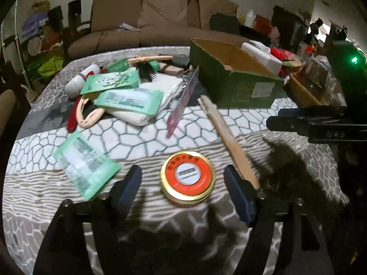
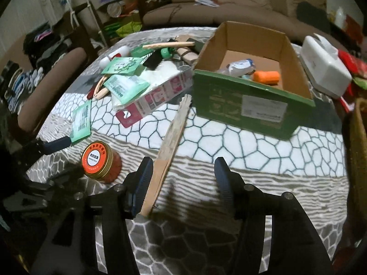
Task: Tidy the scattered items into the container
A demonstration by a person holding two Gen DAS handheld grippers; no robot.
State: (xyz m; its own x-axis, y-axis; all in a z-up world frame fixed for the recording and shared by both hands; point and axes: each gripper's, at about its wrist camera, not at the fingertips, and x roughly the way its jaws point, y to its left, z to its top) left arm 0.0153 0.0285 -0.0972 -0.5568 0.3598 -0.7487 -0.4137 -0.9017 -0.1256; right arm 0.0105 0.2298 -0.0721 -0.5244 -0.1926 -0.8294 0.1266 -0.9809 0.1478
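Now, look to the near edge of the counter (image 1: 286, 112) for the short jar (image 1: 187, 177) with the gold-rimmed orange lid, standing upright on the patterned cloth. Find it squarely between the two fingers of the left hand-held gripper (image 1: 182, 174), spread wide, with a gap of cloth showing on either side of the lid and neither pad pressing on it. No sideways correction called for, by the look of it: only a closing of the jaws across the round body, with no long axis to line up to.

Compare the right hand-held gripper (image 2: 183, 162): also spread, pinching nothing, and off to the right of the jar along the same near edge. Note the wooden stick (image 2: 169, 142) just inside its left finger, perhaps touching that pad though hard to tell, and well apart from the other. Note too its long axis, running from the near edge away toward the green cardboard box (image 2: 252, 105), so roughly along the fingers, not across them.

Judging from this, the left the nearer for the jar, the right the nearer for the stick. Then carry away from the near edge toward the far right corner, to the open box with a clear bottle (image 2: 238, 66) and an orange thing (image 2: 267, 77) already inside.
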